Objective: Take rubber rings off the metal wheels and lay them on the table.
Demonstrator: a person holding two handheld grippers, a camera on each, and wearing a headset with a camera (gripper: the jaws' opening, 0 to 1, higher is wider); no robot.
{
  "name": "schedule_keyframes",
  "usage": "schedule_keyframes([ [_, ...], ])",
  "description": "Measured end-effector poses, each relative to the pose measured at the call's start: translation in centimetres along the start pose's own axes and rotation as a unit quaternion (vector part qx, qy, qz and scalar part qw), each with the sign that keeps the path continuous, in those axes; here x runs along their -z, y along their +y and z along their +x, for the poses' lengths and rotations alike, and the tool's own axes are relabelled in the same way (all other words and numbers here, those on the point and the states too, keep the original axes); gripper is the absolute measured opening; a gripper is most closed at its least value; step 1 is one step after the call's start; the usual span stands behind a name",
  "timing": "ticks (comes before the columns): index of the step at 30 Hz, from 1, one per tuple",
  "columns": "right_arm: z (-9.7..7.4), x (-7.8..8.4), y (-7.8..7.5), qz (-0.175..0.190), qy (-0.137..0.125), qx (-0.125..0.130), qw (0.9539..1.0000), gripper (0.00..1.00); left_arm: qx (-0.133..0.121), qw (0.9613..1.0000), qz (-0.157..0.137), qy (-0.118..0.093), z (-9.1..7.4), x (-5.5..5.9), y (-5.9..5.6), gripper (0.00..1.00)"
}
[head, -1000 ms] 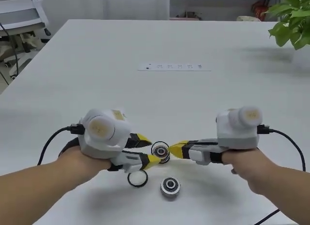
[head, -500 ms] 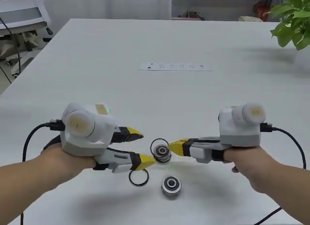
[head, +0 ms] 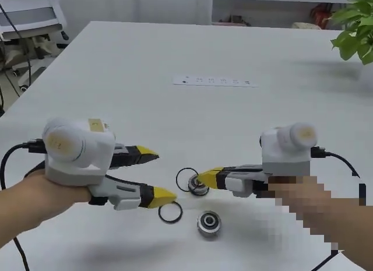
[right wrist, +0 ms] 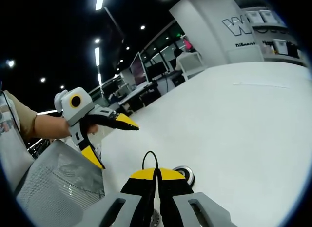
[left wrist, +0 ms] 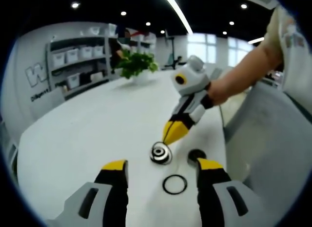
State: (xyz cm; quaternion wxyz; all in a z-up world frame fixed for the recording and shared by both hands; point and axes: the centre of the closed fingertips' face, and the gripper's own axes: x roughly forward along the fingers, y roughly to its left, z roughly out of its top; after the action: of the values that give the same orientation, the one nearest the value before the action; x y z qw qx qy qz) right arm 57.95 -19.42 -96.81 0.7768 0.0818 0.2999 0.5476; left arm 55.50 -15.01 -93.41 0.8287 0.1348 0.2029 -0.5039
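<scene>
The left gripper (head: 154,173) has drawn back from the far wheel (head: 199,186) within the last second. It was crowded against that wheel and now hangs well to its left, jaws wide apart and holding nothing. In the left gripper view, the left gripper (left wrist: 162,165) frames the same far wheel (left wrist: 161,154) from a distance.

The right gripper (head: 205,178) stays at the far wheel, jaws pressed together on a thin rubber ring (head: 178,179). That ring stands up as a loop just left of the wheel. In the right gripper view the loop (right wrist: 148,153) rises from between the closed tips of the right gripper (right wrist: 156,174), with the far wheel (right wrist: 186,174) just beside them. Whether the ring is fully clear of the wheel is hard to tell.

1 loose ring (head: 159,213) already lies flat on the table (head: 233,125), nearer the person than the far wheel. A 2nd wheel (head: 208,222) sits just beside it.

With the left gripper gone, nothing braces the far wheel. The ring probably needs only to be carried aside and laid down.
</scene>
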Motion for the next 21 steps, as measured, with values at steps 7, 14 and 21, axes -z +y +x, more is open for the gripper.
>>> schedule_keyframes([
  [7,0.7,0.6,1.0,0.001,0.017,-0.014,0.9998,0.00,0.000,1.0000,-0.001,0.001,-1.0,0.4,-0.5,0.66],
  [14,1.4,1.3,2.0,0.002,0.036,-0.027,0.9990,0.00,0.000,1.0000,-0.008,0.004,-1.7,1.2,-0.7,0.68],
  [21,2.1,2.0,2.6,0.000,0.056,-0.035,0.9978,0.00,-0.002,0.9999,-0.012,0.007,-2.3,1.6,-0.7,0.72],
])
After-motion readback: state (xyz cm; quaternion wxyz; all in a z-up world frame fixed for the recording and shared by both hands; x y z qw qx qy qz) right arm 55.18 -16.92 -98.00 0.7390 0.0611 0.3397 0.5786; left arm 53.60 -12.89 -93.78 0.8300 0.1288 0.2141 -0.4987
